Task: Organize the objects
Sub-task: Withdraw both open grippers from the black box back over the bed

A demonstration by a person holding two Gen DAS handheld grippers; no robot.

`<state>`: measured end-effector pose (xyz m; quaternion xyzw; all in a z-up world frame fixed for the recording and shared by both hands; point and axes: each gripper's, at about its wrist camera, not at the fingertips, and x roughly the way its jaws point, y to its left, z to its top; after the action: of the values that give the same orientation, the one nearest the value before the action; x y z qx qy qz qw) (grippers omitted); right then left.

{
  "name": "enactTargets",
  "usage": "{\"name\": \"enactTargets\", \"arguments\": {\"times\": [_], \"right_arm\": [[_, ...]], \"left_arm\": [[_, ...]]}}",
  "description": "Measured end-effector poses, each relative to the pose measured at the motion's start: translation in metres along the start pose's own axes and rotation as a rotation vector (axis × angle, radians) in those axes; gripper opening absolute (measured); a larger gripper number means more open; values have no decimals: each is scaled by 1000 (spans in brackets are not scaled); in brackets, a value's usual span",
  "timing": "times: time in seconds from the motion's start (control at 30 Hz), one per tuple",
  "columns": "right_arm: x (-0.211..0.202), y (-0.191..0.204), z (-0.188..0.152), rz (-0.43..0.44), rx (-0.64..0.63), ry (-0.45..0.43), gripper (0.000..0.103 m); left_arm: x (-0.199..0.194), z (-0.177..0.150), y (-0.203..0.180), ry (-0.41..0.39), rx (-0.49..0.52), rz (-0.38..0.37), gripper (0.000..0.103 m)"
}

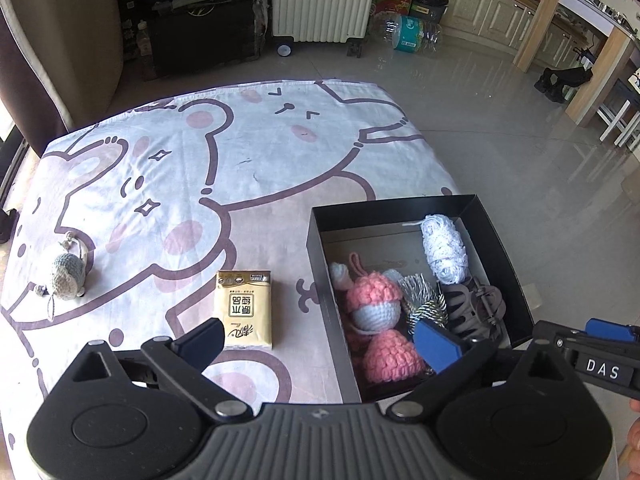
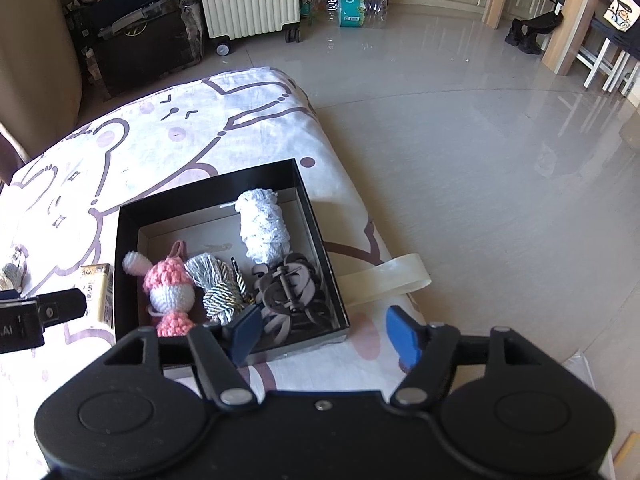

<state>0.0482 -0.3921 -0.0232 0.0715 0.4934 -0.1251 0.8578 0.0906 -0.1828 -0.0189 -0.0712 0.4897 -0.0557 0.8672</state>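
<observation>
A black open box (image 1: 316, 240) stands on the bedspread. It holds a pink-and-white crochet toy (image 1: 374, 304), a white crochet piece (image 1: 444, 248), a silver tassel (image 1: 424, 300) and a brown claw clip (image 1: 476, 308). A tan tissue pack (image 1: 244, 312) lies just left of the box. Farther left is a grey crochet animal (image 1: 66, 276). My left gripper (image 1: 320, 342) is open wide, straddling the box's left wall. My right gripper (image 2: 325, 334) is open over the box's (image 2: 208, 184) near right corner, next to the clip (image 2: 288, 288). Neither holds anything.
The bedspread (image 1: 180, 160) has a cartoon bear print and drops off to a glossy tiled floor (image 2: 480, 160) on the right. A translucent strap (image 2: 384, 276) lies right of the box. A white ribbed suitcase (image 1: 320, 0) and a dark trunk (image 1: 200, 40) stand beyond the bed.
</observation>
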Motion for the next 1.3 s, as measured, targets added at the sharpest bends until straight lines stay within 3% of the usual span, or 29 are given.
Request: {"name": "enactTargets", "arguments": {"times": [0.77, 1.3], "right_arm": [[-11, 5, -3, -38, -15, -44, 103], [-10, 4, -2, -64, -4, -50, 103]], "left_arm": [[-1, -8, 11, 24, 17, 83, 103], [1, -9, 14, 24, 21, 92, 103]]}}
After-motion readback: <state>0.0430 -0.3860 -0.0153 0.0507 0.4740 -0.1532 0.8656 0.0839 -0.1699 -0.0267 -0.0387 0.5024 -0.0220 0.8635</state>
